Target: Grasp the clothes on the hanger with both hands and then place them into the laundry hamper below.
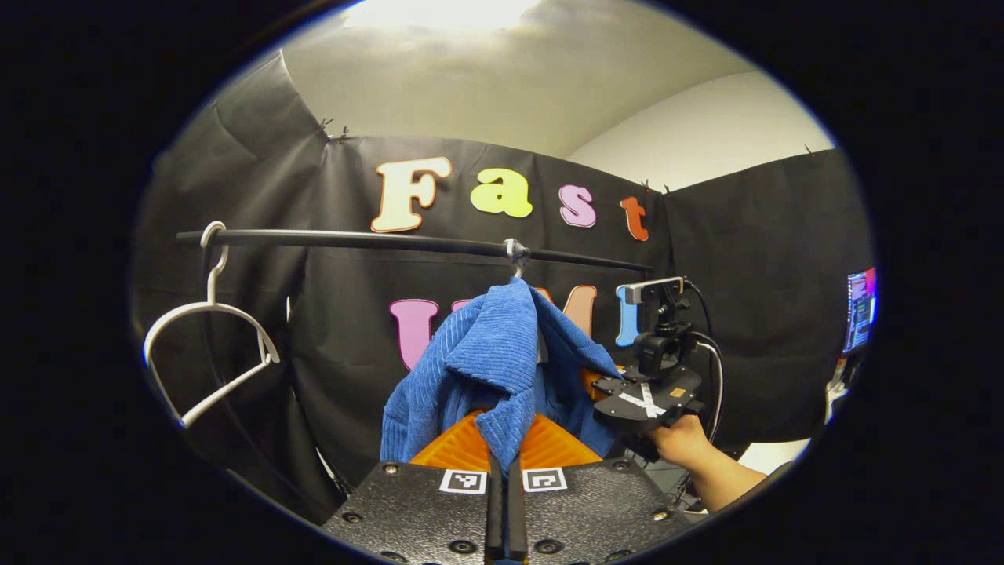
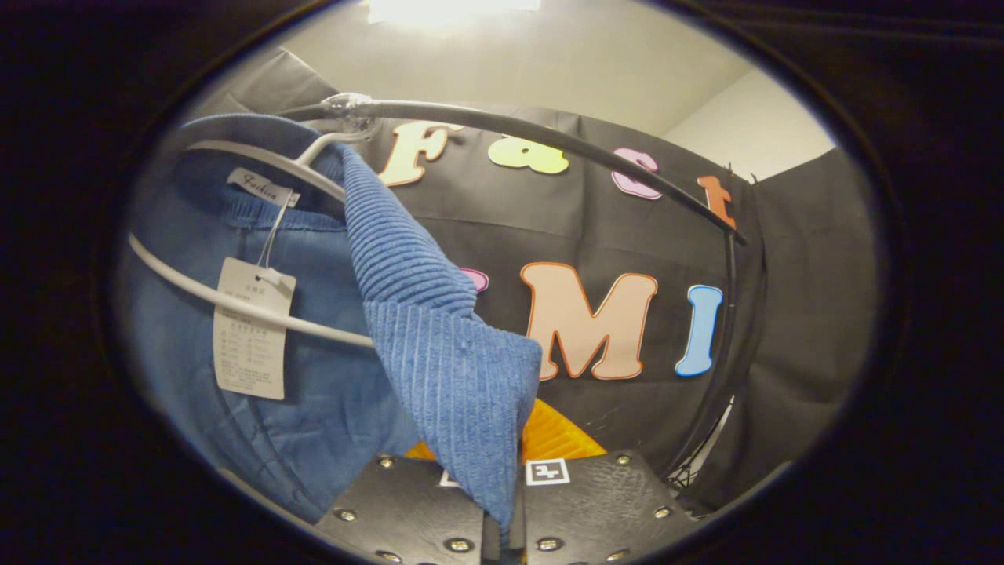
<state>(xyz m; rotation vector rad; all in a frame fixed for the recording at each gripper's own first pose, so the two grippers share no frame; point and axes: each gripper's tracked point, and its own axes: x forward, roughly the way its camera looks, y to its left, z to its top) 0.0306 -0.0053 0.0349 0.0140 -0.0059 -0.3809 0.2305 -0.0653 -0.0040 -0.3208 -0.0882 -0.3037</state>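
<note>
Two grippers: both pinch the blue ribbed garment.
Left gripper: fingers pressed together on a hanging fold of cloth.
Right gripper: clamped on another fold, beside a paper tag.
Garment: on a white hanger hung from the black rail.
Spare hanger: bare, at the rail's far left.

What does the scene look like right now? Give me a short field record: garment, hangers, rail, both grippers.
garment: blue ribbed garment hanging on a white hanger, paper tag dangling inside
rail: dark rail across the booth, carrying both hangers
spare hanger: empty white hanger at the rail's far left end
left gripper: fingers closed together with a fold of the garment between them
right gripper: fingers closed on a hanging flap of the garment; also seen from the left gripper view, held by a hand
hamper: not visible from here
</note>
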